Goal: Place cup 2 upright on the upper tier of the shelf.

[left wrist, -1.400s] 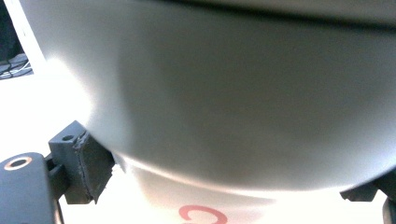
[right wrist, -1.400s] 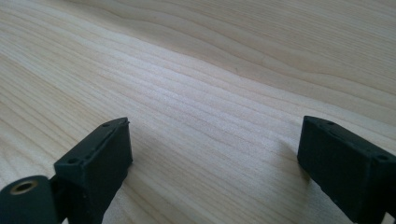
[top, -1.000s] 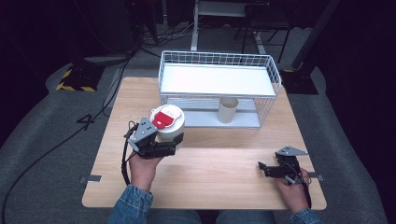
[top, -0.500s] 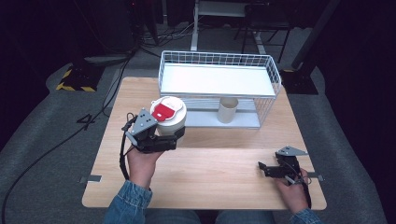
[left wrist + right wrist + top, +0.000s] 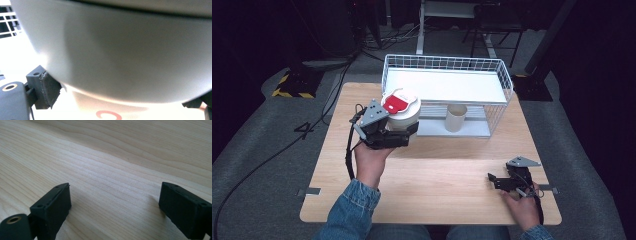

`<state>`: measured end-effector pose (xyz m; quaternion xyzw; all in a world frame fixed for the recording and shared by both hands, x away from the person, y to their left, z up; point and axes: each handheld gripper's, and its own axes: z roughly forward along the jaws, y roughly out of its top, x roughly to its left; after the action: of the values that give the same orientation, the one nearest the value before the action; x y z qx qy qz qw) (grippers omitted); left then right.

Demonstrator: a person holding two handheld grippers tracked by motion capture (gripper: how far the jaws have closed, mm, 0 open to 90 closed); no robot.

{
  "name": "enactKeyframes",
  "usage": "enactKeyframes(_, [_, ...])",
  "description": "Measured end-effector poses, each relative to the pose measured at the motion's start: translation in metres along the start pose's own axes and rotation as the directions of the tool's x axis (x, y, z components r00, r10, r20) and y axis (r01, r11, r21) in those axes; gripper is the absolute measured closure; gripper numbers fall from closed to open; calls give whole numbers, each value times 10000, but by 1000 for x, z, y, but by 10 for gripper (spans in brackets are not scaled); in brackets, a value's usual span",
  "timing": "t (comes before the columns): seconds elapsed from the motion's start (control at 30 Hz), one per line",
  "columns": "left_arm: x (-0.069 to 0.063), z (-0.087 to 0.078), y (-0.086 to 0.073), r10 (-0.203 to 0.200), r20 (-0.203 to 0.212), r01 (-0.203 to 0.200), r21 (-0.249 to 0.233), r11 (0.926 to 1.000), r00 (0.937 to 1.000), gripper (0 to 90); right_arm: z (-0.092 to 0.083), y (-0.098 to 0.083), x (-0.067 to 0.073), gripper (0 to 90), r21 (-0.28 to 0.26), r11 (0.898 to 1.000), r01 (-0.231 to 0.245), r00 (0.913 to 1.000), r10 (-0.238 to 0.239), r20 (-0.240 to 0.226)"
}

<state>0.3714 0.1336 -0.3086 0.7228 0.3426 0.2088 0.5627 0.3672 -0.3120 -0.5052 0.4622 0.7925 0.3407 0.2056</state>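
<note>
Left gripper (image 5: pixel 404 131) clamped on round white container with red-and-white lid (image 5: pixel 401 108), now moved closer to white wire basket rack (image 5: pixel 447 87) than before, above light wooden table (image 5: pixel 437 175). Right gripper (image 5: pixel 494 181) unchanged, jaws spread, resting on table.

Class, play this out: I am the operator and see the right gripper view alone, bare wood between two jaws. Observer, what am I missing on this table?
Observer: The left gripper is shut on a white container with a red-patched lid.
Operator: Anything beyond it?
Observer: A white wire basket stands at the far edge, holding a white tray.
Operator: Anything under that?
Observer: A beige cup stands beneath the tray.
</note>
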Motion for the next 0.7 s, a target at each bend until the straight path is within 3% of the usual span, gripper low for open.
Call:
enactKeyframes(0.37, [6,16,30,109,189,-108,-41,9999,9998,109,1,1,0,110,-14,10000,11,10000,-11,-3])
enactKeyframes(0.7, [15,31,55,-59,483,67,-179,9998,9988,109,1,1,1,110,3,10000,-17,10000,17,9])
